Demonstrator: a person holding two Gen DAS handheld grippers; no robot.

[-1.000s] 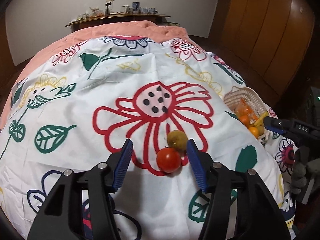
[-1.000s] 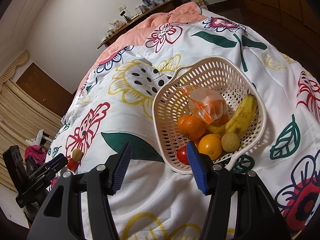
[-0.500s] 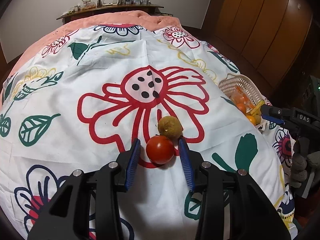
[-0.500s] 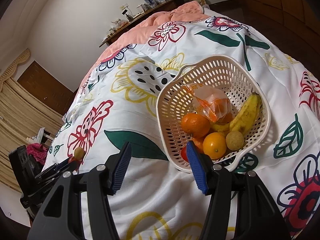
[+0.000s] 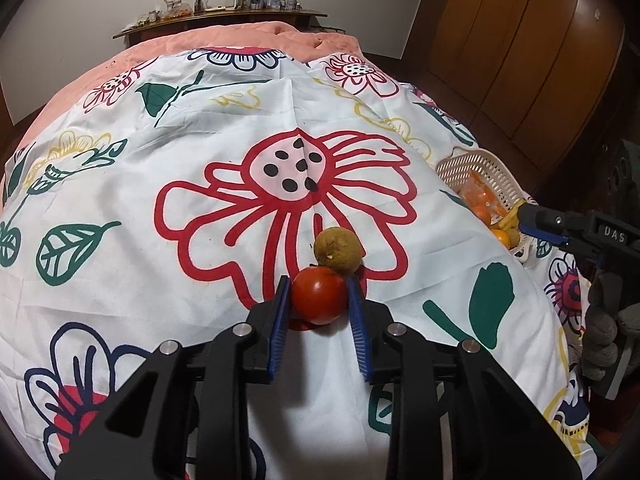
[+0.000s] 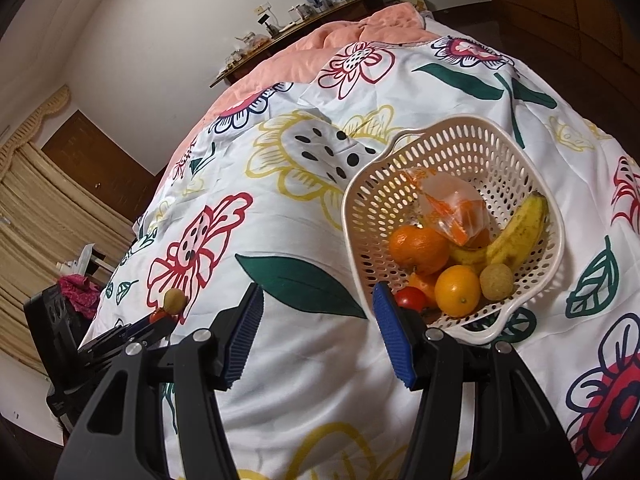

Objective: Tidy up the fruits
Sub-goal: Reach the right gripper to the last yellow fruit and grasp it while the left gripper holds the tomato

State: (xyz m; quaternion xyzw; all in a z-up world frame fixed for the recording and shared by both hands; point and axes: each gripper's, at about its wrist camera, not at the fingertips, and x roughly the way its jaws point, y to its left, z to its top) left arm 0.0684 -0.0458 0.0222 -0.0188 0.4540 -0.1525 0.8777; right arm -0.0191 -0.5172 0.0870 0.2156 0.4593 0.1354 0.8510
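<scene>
The left gripper [image 5: 319, 295] has its blue pads pressed against both sides of a glossy red tomato [image 5: 319, 294], which sits low on the flowered bedsheet [image 5: 200, 128], at the near edge of a big red flower print. Touching the tomato on its far side is one dull brown, rough-skinned round fruit [image 5: 338, 250].

Further right, the right gripper [image 6: 316, 320] hangs with its jaws wide apart and nothing between them, just near of a cream perforated basket [image 6: 456, 140] that rests on the sheet at the right side of the bed. The basket holds, as far as can be counted: two oranges [image 6: 418, 249], one small red tomato [image 6: 410, 298] against the near wall, one brown round fruit like the one outside [image 6: 496, 281], two bananas [image 6: 520, 232] with speckled yellow skin, and one clear bag with orange print [image 6: 450, 210]. A further orange piece lies partly hidden beneath them.
</scene>
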